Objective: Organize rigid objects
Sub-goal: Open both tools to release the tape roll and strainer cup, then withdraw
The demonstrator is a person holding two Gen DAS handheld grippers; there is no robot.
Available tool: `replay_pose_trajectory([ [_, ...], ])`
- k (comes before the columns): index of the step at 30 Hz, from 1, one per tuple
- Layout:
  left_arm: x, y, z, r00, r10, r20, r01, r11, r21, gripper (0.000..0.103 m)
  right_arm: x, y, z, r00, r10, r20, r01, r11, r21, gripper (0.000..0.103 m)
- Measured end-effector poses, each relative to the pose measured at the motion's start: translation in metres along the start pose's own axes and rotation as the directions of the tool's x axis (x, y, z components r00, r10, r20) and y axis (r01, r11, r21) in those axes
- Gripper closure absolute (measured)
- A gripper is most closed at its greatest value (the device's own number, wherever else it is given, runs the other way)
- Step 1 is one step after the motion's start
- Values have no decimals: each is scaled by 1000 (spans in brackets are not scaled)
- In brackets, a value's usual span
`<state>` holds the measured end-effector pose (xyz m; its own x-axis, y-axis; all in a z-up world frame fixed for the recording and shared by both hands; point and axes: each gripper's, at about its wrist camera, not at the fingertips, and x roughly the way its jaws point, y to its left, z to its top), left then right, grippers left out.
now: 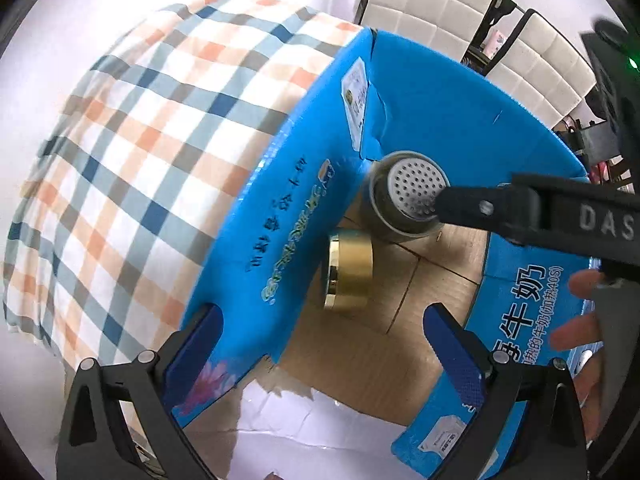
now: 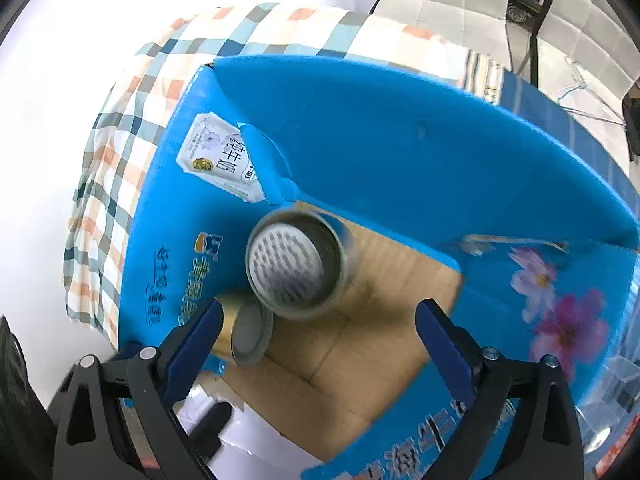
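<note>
A blue cardboard box (image 1: 432,100) stands open on the table, its brown floor showing. Inside it, a steel flask (image 1: 404,196) with a perforated strainer in its mouth stands upright, and a gold lid (image 1: 350,270) lies on its edge beside it. My left gripper (image 1: 326,344) hangs open above the box floor, with nothing between its blue pads. One of my right gripper's fingers (image 1: 472,206) reaches across the flask's rim in the left wrist view. In the right wrist view my right gripper (image 2: 322,336) is open above the flask (image 2: 292,264) and the lid (image 2: 244,332), gripping neither.
A checked tablecloth (image 1: 140,160) covers the table left of the box. The box flaps (image 2: 560,300) stand up around the opening. White padded chairs (image 1: 440,0) are behind the table. A person's fingers (image 1: 580,320) show at the right edge.
</note>
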<state>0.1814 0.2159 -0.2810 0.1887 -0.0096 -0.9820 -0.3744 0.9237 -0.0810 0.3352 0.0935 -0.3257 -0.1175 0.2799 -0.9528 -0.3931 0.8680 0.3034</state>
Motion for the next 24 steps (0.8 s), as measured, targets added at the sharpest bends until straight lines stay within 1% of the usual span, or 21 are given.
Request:
replay_pose_trajectory([
  [2, -10, 2, -5, 1000, 14, 12, -14, 1000, 4, 0, -11, -2, -7, 1000, -9, 10, 9, 1000, -2, 4],
  [3, -16, -6, -10, 1000, 18, 16, -18, 1000, 6, 0, -17, -2, -11, 1000, -12, 17, 12, 1000, -5, 4],
  [8, -31, -7, -19, 998, 40, 49, -41, 999, 23, 0, -39, 1, -27, 998, -38, 46, 39, 999, -28, 3],
  [13, -48, -8, -22, 994, 54, 92, -58, 998, 37, 0, -63, 2, -51, 997, -36, 71, 38, 999, -35, 3],
  [17, -66, -10, -26, 989, 68, 127, -76, 996, 53, 0, -85, 6, -68, 990, -41, 131, 48, 997, -52, 3],
  [20, -84, -13, -31, 983, 75, 169, -87, 994, 65, 0, -101, 8, -81, 985, -33, 167, 45, 997, -69, 3],
  [22, -92, -18, -34, 981, 73, 181, -89, 993, 82, 0, -112, 10, -91, 980, -41, 196, 58, 995, -84, 3],
  [24, -101, -23, -38, 978, 67, 199, -88, 992, 96, 0, -121, 9, -99, 976, -32, 217, 51, 995, -82, 3],
])
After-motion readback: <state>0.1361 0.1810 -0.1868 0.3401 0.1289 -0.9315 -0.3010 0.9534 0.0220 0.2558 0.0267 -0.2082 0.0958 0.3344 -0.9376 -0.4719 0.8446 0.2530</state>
